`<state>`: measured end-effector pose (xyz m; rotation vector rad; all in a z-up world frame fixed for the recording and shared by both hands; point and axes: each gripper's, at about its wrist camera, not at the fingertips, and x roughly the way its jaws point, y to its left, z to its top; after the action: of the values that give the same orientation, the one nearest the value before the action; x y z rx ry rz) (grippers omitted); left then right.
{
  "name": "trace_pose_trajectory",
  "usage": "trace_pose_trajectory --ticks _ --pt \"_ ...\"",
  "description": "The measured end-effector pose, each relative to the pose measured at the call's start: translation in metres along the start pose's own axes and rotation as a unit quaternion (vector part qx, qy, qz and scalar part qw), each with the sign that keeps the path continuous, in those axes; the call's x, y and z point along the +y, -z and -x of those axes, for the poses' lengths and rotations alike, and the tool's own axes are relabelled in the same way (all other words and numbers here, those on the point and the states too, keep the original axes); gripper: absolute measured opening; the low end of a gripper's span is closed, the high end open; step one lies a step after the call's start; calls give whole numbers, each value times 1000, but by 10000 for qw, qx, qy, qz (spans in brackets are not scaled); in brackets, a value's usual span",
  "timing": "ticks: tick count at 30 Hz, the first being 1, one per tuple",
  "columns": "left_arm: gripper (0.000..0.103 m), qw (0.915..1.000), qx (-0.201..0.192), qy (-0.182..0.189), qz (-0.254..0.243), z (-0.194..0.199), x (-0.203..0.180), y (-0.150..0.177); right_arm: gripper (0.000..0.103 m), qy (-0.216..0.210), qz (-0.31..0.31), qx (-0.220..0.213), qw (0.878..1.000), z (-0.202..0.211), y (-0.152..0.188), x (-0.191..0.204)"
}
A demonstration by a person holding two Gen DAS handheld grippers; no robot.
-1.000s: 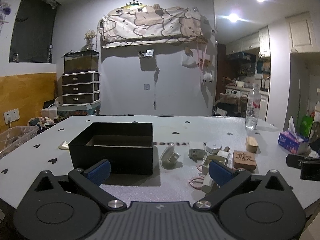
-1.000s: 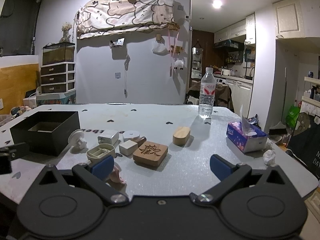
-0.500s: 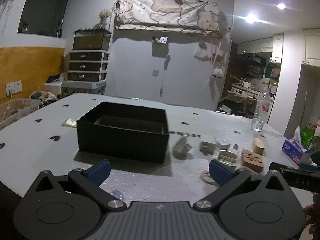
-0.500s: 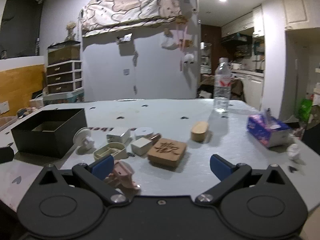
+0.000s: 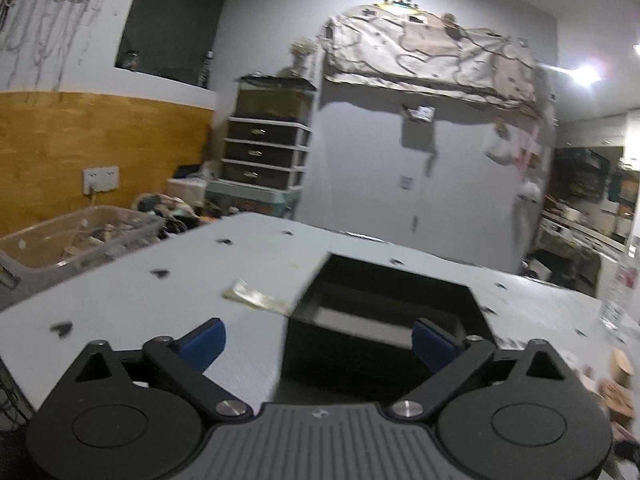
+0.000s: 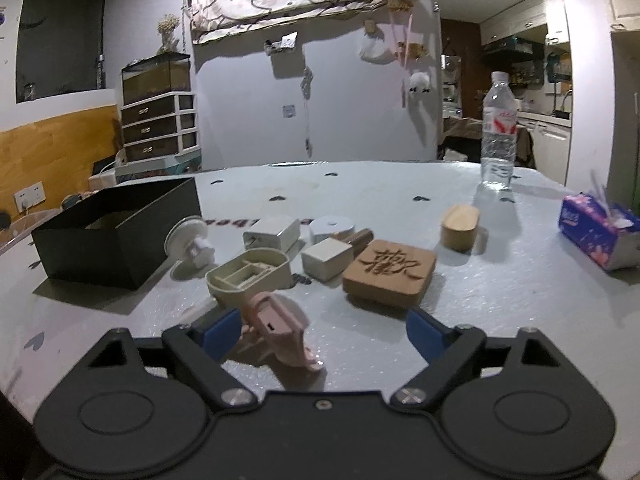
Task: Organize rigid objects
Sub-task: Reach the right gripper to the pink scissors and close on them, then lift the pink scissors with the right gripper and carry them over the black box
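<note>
- Left tongs [image 5: 316, 340] are standing wide open with nothing between the blue pads, hanging over the near edge of the worktop [image 5: 120, 300]; left wrist view is tilted and motion-blurred.
- Black box [image 5: 384, 316] is sitting open-topped straight ahead of the left tongs, its near wall between the two fingers; a pale flat scrap [image 5: 256, 298] is lying on the worktop just beside the box's left corner.
- Right tongs [image 6: 324, 332] are also spread open, gripping nothing.
- Pink plastic piece [image 6: 280, 320] is lying on the worktop just beside the right tongs' left pad [image 6: 222, 330] (contact cannot be told).
- Beyond it, the loose objects are clustering near the middle of the worktop: beige tray-like casing [image 6: 248, 274], white suction-cup hook [image 6: 190, 244] next to the black box, white charger block [image 6: 272, 232], white cube [image 6: 326, 258], white round puck [image 6: 332, 228].
- Carved wooden block [image 6: 390, 274] is sitting flat to the right of the white cube; a small oval wooden box [image 6: 460, 226] is standing apart, further right.
- Water bottle [image 6: 498, 136] is standing upright at the far side; tissue pack [image 6: 596, 236] is resting near the right edge (both well apart from the cluster).
</note>
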<state>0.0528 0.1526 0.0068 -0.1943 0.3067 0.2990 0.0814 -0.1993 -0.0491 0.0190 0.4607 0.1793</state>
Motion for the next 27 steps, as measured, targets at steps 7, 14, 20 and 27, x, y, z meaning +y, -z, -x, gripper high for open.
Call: trace_pose_trajectory --ticks 7,14,20,27 --pt "79 9995 124 -129 -245 -50 8 -16 77 -196 240 137 9994 -16 3 8" --pt "57 9977 571 182 -331 -98 17 -19 57 -414 389 237 9981 -23 -1 12" --pt "45 9963 715 258 -394 -117 18 -21 43 -572 491 275 9968 -24 -1 21" --pt "19 9904 1217 417 -496 -138 18 -20 18 -697 457 314 9960 -22 -1 20"
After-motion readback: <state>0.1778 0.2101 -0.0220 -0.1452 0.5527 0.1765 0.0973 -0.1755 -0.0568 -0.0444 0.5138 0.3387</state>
